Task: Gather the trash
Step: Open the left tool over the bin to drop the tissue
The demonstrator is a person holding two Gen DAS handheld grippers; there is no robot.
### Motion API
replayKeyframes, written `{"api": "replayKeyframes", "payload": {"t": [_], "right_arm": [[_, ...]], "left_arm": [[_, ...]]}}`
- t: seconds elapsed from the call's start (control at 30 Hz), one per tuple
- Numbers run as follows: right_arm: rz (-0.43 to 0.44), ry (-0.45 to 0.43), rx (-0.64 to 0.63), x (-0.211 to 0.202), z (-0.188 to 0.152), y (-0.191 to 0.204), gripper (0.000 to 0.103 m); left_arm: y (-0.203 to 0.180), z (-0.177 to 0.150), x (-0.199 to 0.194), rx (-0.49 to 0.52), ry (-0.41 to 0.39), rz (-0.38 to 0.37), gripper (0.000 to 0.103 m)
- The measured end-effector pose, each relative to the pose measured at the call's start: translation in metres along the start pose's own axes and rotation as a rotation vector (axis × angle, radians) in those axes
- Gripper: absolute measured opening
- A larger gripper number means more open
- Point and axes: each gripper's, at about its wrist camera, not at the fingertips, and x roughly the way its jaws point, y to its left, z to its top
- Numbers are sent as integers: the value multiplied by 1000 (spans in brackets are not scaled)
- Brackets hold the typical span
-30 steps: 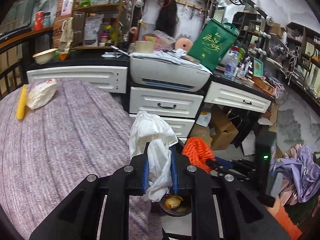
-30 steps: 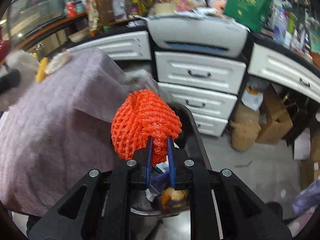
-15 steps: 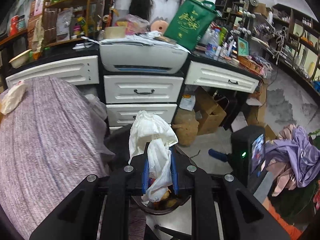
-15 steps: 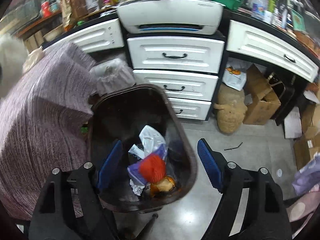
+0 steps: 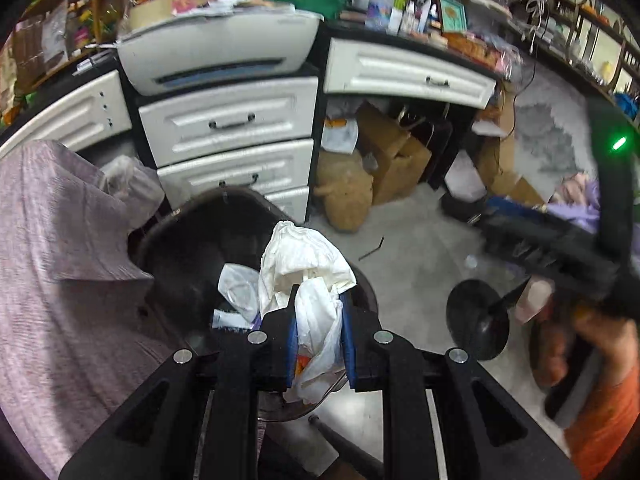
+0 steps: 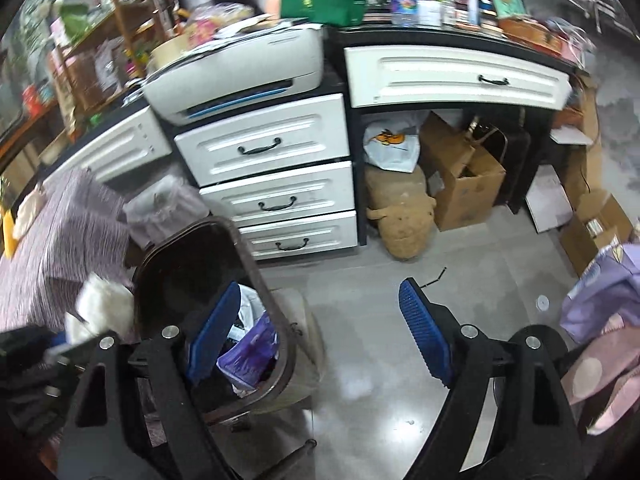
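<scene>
Now, L gripper: clamped on white crumpled wrapper, above dark bin.
R gripper: jaws wide, nothing held, just opened; near bin's right rim.

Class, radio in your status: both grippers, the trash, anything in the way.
Left gripper shut on white wrapper, over bin. Right gripper open, empty. Nothing blocking the bin mouth.

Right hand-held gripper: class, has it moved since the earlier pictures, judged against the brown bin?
Yes. The right hand-held gripper, jaws just opened and empty, has shifted rightward off the brown bin, which now lies under its left finger only.
</scene>
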Motion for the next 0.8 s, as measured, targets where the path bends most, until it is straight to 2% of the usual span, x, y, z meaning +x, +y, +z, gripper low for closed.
{"api": "replayKeyframes", "payload": {"t": [0.33,0.43,0.5,0.6,0.8], "right_arm": [[-9,0,7,-5,1,-3,81],[-4,-5,7,-6,2,0,81],[-3,-7,3,-6,2,1,81],[-3,-8,-2,-6,4,3,81],[-5,-10,3,-5,7,4,83]], "left_arm": [[8,-8,46,17,112,61,20],[9,-8,53,28,128,72,38],[11,-8,55,22,128,70,66],[11,-9,55,19,132,51,83],[-1,-11,46,33,123,18,88]]}}
